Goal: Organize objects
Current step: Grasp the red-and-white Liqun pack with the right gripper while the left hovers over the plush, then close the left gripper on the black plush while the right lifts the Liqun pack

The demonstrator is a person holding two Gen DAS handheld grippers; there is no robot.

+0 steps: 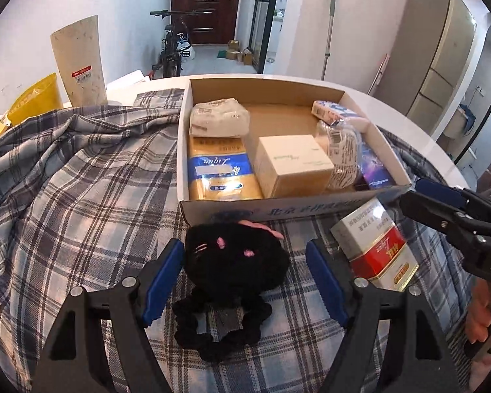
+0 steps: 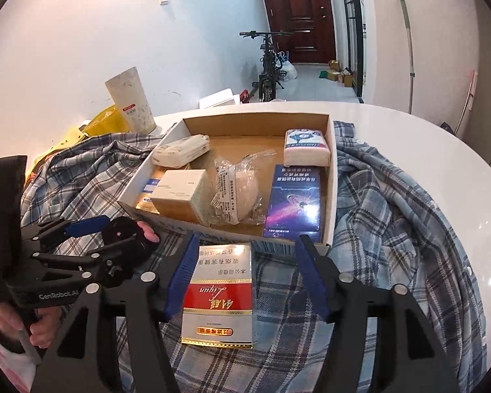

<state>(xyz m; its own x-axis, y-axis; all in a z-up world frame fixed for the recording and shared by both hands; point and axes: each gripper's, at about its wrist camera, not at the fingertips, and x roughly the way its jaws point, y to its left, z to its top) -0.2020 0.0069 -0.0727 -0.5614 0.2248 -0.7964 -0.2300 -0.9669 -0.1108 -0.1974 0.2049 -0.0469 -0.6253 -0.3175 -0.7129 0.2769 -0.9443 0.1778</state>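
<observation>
A black plush toy (image 1: 232, 255) with pink marks lies on a plaid shirt (image 1: 81, 196) in front of a cardboard tray box (image 1: 278, 209). My left gripper (image 1: 245, 278) stands open around the toy; its right pad is clear of it. A red-and-white carton (image 2: 219, 294) lies flat on the shirt (image 2: 392, 213) between the fingers of my right gripper (image 2: 247, 276), which is open, with a wide gap on its right side. In the left wrist view the carton (image 1: 376, 252) and right gripper (image 1: 412, 195) sit at the right. In the right wrist view the left gripper (image 2: 108, 239) is at the left.
The tray box (image 2: 332, 180) holds a cream box (image 2: 180, 193), a wrapped mask (image 2: 235, 193), a purple box (image 2: 294, 203), a tissue pack (image 2: 306, 147) and a white pouch (image 2: 180, 150). The round white table (image 2: 442, 137) carries a tall beige bag (image 1: 78, 62). A bicycle (image 1: 172, 49) stands behind.
</observation>
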